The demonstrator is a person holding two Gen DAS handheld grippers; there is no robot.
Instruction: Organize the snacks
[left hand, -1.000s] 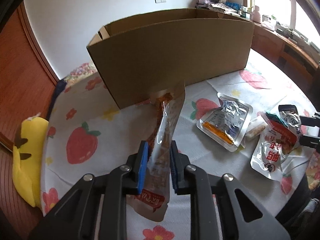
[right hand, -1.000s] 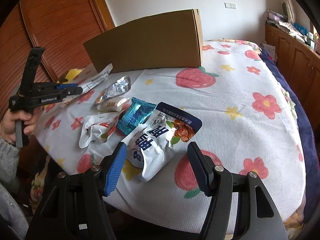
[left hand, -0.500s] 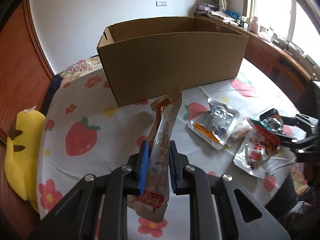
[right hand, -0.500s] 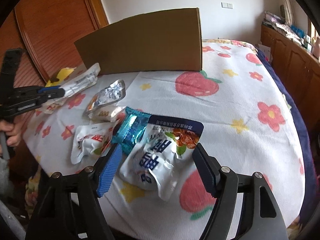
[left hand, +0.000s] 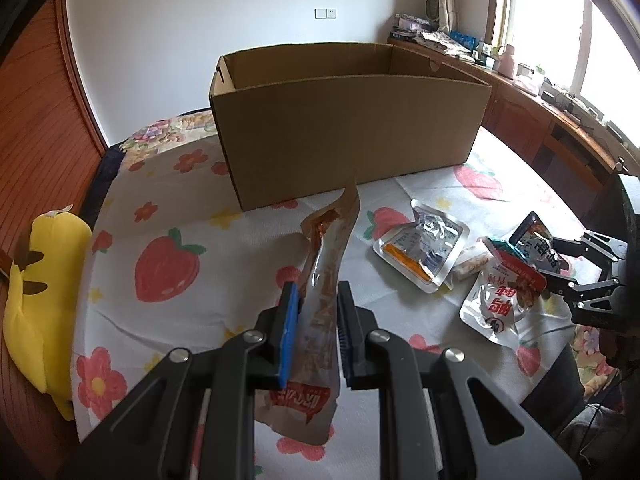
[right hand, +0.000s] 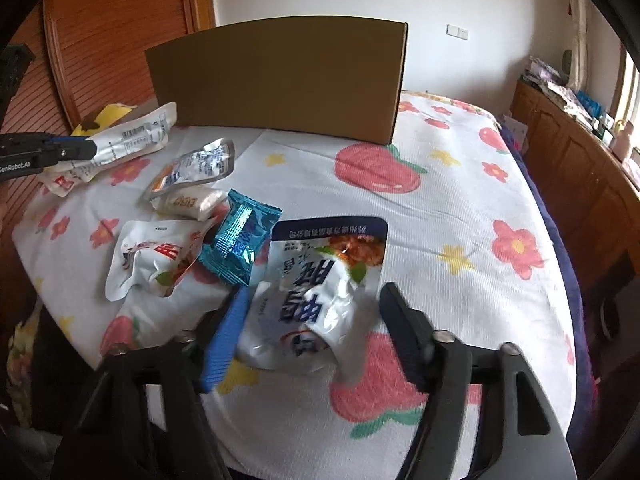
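Left claw (left hand: pixel 316 334) has drawn back from cardboard box (left hand: pixel 348 128), still clamped on long pouch (left hand: pixel 320 312) — long axis toward box. Right claw (right hand: pixel 312 332) wide open, now straddling white pouch (right hand: pixel 320 280) on bed (right hand: pixel 460 208) — nothing gripped.

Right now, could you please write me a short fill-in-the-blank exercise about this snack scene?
1. The left claw is shut on a long clear ____ pouch.
2. The open right claw straddles a white pouch with a dark ____ top band.
3. The brown cardboard box stands on a cloth printed with flowers and ____.

Missing words: snack; blue; strawberries
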